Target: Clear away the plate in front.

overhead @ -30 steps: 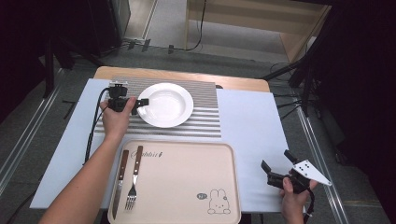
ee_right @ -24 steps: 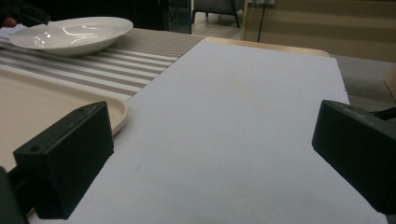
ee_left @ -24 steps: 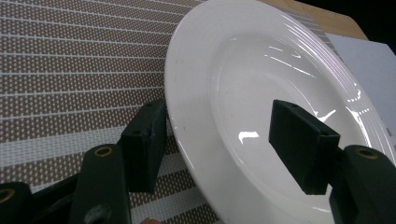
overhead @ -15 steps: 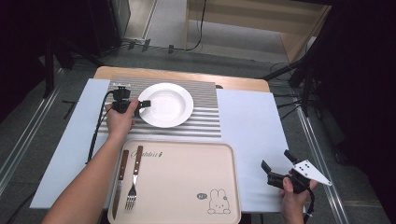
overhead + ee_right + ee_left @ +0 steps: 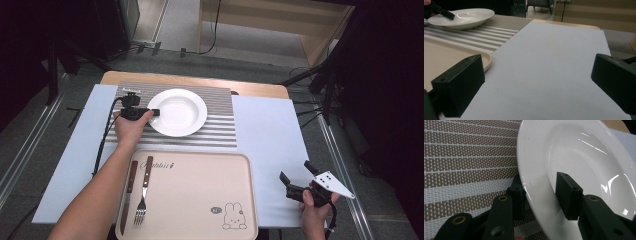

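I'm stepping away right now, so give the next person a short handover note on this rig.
Left gripper: jaws straddle the near rim of the white plate and have just been closing; a gap still shows at the upper pad, so no firm grip yet.
Right gripper: open, idle over the blue mat.
Plate sits on the striped placemat; knife and fork on the tray.
Left: finish the grasp, lift the plate.

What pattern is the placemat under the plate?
The placemat is woven in brown and white stripes, clearest in the left gripper view.

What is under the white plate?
The white plate lies on a striped woven mat, brown and white. The left hand-held gripper has one jaw under the rim, the other above. The mat beneath the plate's middle is covered.
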